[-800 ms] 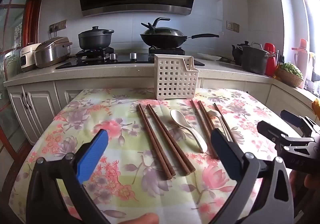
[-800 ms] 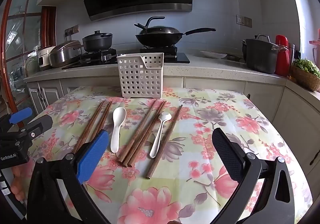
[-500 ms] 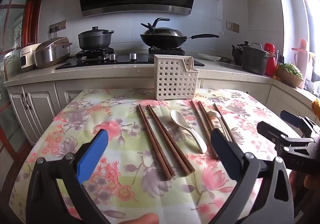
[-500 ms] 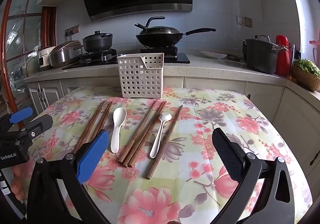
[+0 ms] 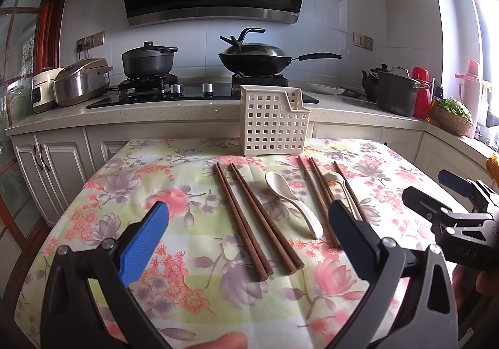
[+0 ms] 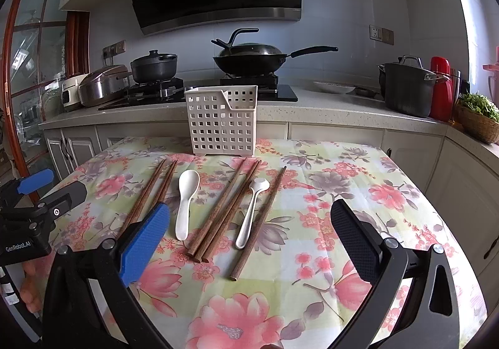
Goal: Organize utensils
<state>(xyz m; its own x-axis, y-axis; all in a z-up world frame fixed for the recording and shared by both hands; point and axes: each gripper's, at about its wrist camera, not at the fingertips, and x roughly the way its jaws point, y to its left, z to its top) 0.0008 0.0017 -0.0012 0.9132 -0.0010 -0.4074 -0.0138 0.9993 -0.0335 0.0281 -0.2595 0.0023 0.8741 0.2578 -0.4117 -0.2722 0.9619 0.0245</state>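
Both hand-held grippers, left [image 5: 248,225] and right [image 6: 249,225], gape wide and empty before you. Five chopsticks [image 6: 218,213] and two spoons [image 6: 186,200] lie lengthwise just before the white basket [image 6: 221,124]. Your right one sits nearer the lone chopstick [image 6: 259,221].

A table covered by a floral cloth [image 6: 343,180] in pink, green and grey. Near its far edge a white perforated basket [image 6: 223,127] stands upright. In front of it, lying flat and fanned toward the viewer, from left to right in the right wrist view: a pair of wooden chopsticks [image 6: 149,189], a broad white spoon [image 6: 186,199], a second pair of chopsticks [image 6: 226,208], a slim white spoon [image 6: 252,211], and a single chopstick [image 6: 259,221] touching that spoon's handle.
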